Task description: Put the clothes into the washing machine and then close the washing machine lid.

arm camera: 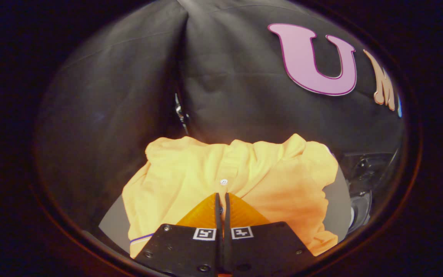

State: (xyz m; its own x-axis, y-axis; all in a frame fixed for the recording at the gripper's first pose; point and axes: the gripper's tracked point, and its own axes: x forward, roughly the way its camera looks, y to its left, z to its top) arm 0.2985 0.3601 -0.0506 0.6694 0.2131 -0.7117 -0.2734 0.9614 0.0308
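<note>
Gripper [222, 200] at lower centre, fingers pressed nearly together and seemingly pinching a fold of the yellow shirt [190, 173] heaped mid-frame on the grey surface [112, 225]; likely pick-up step, next calling for a lift toward the washing machine [363, 181] at right.

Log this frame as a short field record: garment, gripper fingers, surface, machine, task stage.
garment: yellow buttoned shirt, crumpled, lying just ahead of the fingers
gripper: fingers nearly together at the shirt; whether cloth is pinched between them is unclear
surface: grey tabletop under the shirt
machine: dark glossy object beside the shirt, too dim to identify
task stage: shirt not yet in any machine
</note>
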